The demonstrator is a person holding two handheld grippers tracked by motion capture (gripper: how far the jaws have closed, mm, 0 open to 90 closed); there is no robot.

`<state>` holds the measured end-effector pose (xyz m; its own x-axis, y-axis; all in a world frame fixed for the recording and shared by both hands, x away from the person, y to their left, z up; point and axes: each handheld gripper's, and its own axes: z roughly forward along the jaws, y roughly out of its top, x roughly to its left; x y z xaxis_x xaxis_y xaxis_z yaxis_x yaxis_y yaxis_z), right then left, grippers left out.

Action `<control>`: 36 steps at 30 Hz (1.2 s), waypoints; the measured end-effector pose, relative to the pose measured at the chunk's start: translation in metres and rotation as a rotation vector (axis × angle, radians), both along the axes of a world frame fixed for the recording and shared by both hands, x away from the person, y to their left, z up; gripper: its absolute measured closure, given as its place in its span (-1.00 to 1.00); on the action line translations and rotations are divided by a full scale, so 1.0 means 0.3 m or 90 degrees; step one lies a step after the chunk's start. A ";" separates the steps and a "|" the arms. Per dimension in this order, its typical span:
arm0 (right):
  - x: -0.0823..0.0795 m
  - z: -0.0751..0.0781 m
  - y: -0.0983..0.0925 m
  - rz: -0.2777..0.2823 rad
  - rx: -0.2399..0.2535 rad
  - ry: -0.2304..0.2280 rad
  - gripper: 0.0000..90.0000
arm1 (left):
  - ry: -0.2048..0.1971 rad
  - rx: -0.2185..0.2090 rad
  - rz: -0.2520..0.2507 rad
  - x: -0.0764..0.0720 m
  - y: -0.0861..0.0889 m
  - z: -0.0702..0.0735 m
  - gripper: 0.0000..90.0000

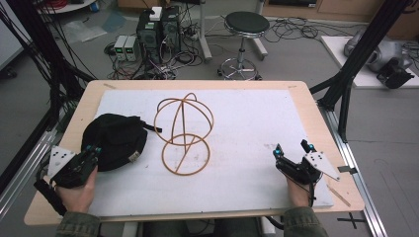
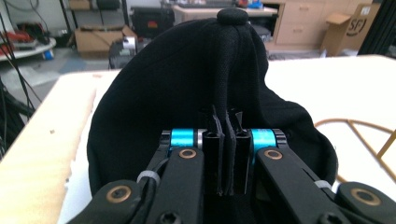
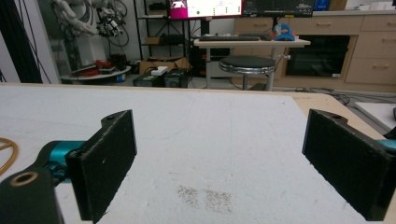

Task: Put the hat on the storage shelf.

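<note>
On the left of the high view, the left tool (image 1: 92, 149) sits at the near-left part of the surface (image 1: 74, 118), held in the person's left hand (image 1: 79, 190). Its jaws are pressed together on the near edge of a black cap (image 1: 114, 140), which lies on the white mat (image 1: 247, 128) covering most of the surface. In the left gripper view the two jaws stand almost touching, with a fold of the cap's cloth pinched between them, and the cap (image 2: 187, 93) rises above them in a dome with its top button (image 2: 232, 16) uppermost.

Just right of the cap, near the middle of the mat, stands a wire stand (image 1: 184, 133) of thin tan rods: a ring flat on the mat, an upright stem, and a rounded cage of hoops on top. The cap's far-right edge lies close to the cage; whether they touch I cannot tell. A bit of the stand (image 2: 359, 135) appears at the right edge of the left gripper view.

Farther right, well apart from the stand, the right tool (image 1: 291, 152) rests over the near-right part of the mat, in the person's right hand (image 1: 299, 190). Its jaws are spread wide with nothing between them; the right gripper view shows the two black pads (image 3: 105, 163) far apart over bare mat (image 3: 210, 140).

Beyond the surface, a stool (image 1: 245, 24) stands on the floor.
</note>
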<state>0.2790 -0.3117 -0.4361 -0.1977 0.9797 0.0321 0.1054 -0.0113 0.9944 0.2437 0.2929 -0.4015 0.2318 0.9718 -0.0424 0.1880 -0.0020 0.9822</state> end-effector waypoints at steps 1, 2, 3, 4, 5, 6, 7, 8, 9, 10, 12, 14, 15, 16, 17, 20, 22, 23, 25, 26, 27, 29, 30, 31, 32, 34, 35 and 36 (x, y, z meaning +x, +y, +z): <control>0.000 0.000 0.001 0.000 0.000 0.000 -0.80 | -0.009 -0.002 0.001 -0.004 -0.002 0.005 0.94; 0.000 0.000 0.001 0.000 0.000 0.000 -0.80 | -0.020 -0.004 0.005 -0.008 -0.004 0.008 0.94; 0.000 0.000 0.002 0.002 0.000 0.000 -0.80 | -0.029 -0.009 0.009 -0.012 -0.005 0.011 0.94; 0.001 0.000 0.002 0.002 0.000 0.000 -0.80 | -0.036 -0.015 0.011 -0.015 -0.005 0.013 0.93; 0.001 0.000 0.002 0.002 0.000 0.000 -0.80 | -0.042 -0.019 0.015 -0.018 -0.006 0.015 0.94; 0.001 0.000 0.002 0.002 0.000 0.000 -0.80 | -0.049 -0.022 0.017 -0.020 -0.006 0.017 0.94; 0.001 0.000 0.001 0.002 -0.002 -0.002 -0.80 | -0.062 -0.024 0.019 -0.026 -0.005 0.025 0.94; 0.000 0.000 0.001 0.001 0.000 -0.001 -0.80 | -0.062 -0.024 0.019 -0.026 -0.005 0.025 0.94; 0.000 0.000 0.001 0.000 0.000 0.000 -0.80 | -0.068 -0.026 0.018 -0.028 -0.005 0.030 0.94; 0.000 0.000 0.001 0.000 0.000 0.000 -0.80 | -0.073 -0.025 0.016 -0.030 -0.005 0.038 0.94; 0.002 0.000 0.004 0.004 0.001 0.001 -0.80 | -0.083 -0.027 0.012 -0.034 -0.007 0.055 0.94; 0.003 0.000 0.007 0.007 0.001 0.002 -0.80 | -0.105 -0.029 0.005 -0.044 -0.012 0.082 0.94; 0.003 0.000 0.008 0.008 0.000 0.002 -0.80 | -0.105 -0.029 0.005 -0.044 -0.012 0.082 0.94; 0.004 0.000 0.009 0.010 0.000 0.002 -0.80 | -0.116 -0.029 0.002 -0.049 -0.014 0.095 0.94; 0.005 -0.001 0.009 0.010 -0.002 0.002 -0.80 | -0.127 -0.034 0.001 -0.055 -0.015 0.105 0.94; 0.006 -0.001 0.009 0.013 -0.001 0.001 -0.80 | -0.155 -0.042 -0.001 -0.075 -0.016 0.136 0.94; 0.009 -0.001 0.009 0.014 -0.001 0.000 -0.80 | -0.170 -0.055 -0.003 -0.087 -0.018 0.152 0.94; 0.010 0.000 0.013 0.017 0.003 0.003 -0.80 | -0.177 -0.060 -0.005 -0.093 -0.018 0.159 0.94; 0.011 0.000 0.012 0.020 0.000 -0.001 -0.80 | -0.194 -0.065 -0.005 -0.101 -0.020 0.171 0.94; 0.011 0.000 0.013 0.020 -0.001 -0.002 -0.80 | -0.203 -0.068 -0.007 -0.103 -0.020 0.179 0.94; 0.011 0.001 0.015 0.022 0.002 0.000 -0.80 | -0.223 -0.071 -0.008 -0.105 -0.022 0.199 0.94; 0.012 0.001 0.015 0.023 0.000 -0.001 -0.80 | -0.235 -0.072 -0.008 -0.106 -0.022 0.210 0.94; 0.013 0.002 0.017 0.022 0.005 0.000 -0.80 | -0.250 -0.068 -0.006 -0.107 -0.024 0.232 0.94; 0.015 0.002 0.017 0.021 0.004 -0.001 -0.80 | -0.250 -0.068 -0.006 -0.107 -0.024 0.232 0.94; 0.015 0.002 0.017 0.021 0.004 -0.001 -0.80 | -0.259 -0.066 -0.006 -0.107 -0.028 0.249 0.94; 0.013 0.003 0.021 0.025 0.007 0.003 -0.80 | -0.273 -0.067 -0.015 -0.105 -0.031 0.286 0.94; 0.011 0.003 0.022 0.025 0.008 0.003 -0.80 | -0.273 -0.067 -0.015 -0.105 -0.031 0.286 0.94; 0.011 0.003 0.022 0.025 0.008 0.003 -0.80 | -0.277 -0.068 -0.020 -0.102 -0.033 0.301 0.94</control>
<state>0.2824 -0.3052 -0.4351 -0.2364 0.9706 0.0452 0.1101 -0.0195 0.9937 0.2132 0.2831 -0.3110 0.2796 0.9595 -0.0346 -0.2416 0.1052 0.9647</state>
